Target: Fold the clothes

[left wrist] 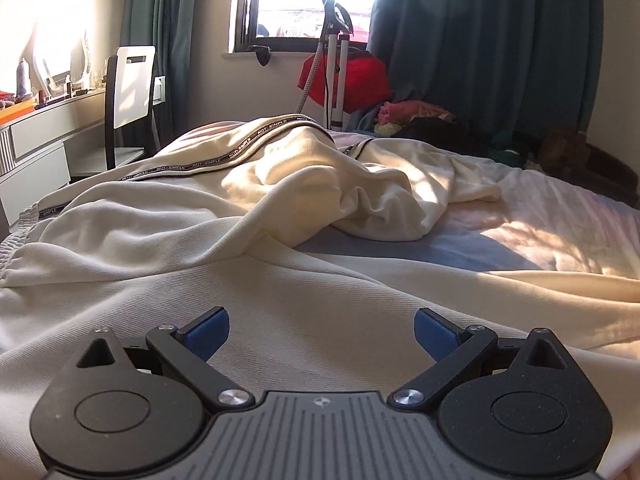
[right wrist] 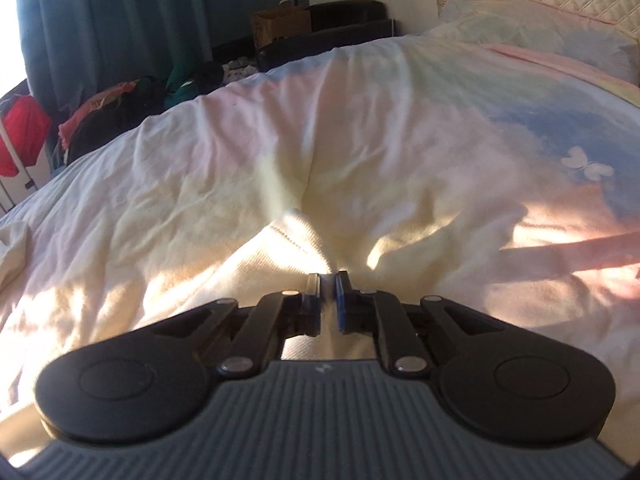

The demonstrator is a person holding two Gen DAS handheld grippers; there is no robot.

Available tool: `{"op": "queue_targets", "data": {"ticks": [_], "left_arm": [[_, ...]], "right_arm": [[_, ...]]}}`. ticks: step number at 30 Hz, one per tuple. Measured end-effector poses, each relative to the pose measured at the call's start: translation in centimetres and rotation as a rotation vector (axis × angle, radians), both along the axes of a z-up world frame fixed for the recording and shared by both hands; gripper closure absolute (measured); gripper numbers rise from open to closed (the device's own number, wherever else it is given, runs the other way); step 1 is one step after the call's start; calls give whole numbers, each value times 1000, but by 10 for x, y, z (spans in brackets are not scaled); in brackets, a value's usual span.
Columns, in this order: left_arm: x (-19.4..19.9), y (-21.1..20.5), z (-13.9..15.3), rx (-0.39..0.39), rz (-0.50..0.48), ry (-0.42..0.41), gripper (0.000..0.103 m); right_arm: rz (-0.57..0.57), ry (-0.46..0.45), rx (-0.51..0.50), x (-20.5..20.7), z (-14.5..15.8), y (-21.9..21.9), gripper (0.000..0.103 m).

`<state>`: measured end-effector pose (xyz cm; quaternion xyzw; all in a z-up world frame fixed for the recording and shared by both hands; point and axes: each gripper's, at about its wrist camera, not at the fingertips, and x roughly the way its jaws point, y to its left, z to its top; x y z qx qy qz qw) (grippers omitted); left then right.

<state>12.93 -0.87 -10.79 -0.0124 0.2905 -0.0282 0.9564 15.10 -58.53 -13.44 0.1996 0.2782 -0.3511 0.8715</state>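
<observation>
A cream garment [left wrist: 192, 216] with a dark lettered stripe lies rumpled across the bed, with a bunched fold in the middle. My left gripper [left wrist: 322, 330] is open, its blue pads [left wrist: 208, 332] spread wide just above a flat part of the cloth, holding nothing. In the right wrist view the same cream garment [right wrist: 256, 264] lies on the pale bedcover [right wrist: 400, 120]. My right gripper [right wrist: 329, 284] is shut on a ridge of the cream cloth, which runs forward from between the jaws.
A white chair [left wrist: 132, 92] and a desk [left wrist: 36, 128] stand at the left. A window, teal curtains and a steamer stand [left wrist: 334, 52] are behind the bed. A clothes pile [left wrist: 412, 118] lies at the far side. Pillows [right wrist: 532, 32] lie at the headboard.
</observation>
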Motion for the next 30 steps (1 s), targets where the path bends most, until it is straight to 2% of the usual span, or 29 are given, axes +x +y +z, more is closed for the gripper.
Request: {"op": "queue_targets", "data": {"ticks": [3,6,9,11,12,13,15,17,20,24,26,30], "left_arm": [[-2,0,-2,15,1,-10,3],[-3,0,-2,12,-4,-8,3],[-5,0,-1,12,-8,-13,3],[-8,1,1,7,-12,-17,3],[-9,1,1,8,-14,-20,3],[-10,0,2,10,-16,-21,3],[-12,-2,1,15,-22,-17,3],[-13,-4,0,20,-28,-11,3],[-14,-10,-2,45,-47,-11,3],[-4,-29,-7,116,-113,4,3],[10,-43,-7,137,-162,20,3],[57,-80,-5,177,-234,-17,3]], "right_arm": [[-27,8,-23,-2,-1,-1,93],[-4,14,-64,-1,-5,6,92],[35,14,-146,0,1,22,86],[77,-10,-163,0,13,32,78],[106,-33,-164,-1,20,38,63],[128,-51,-174,-3,28,46,41],[153,-105,-198,-9,44,65,21],[199,-169,-181,-16,61,83,22],[296,-254,-80,-29,87,114,22],[404,-338,-9,-49,108,150,22],[391,-356,0,-53,109,160,22],[372,-365,3,-51,104,175,22]]}}
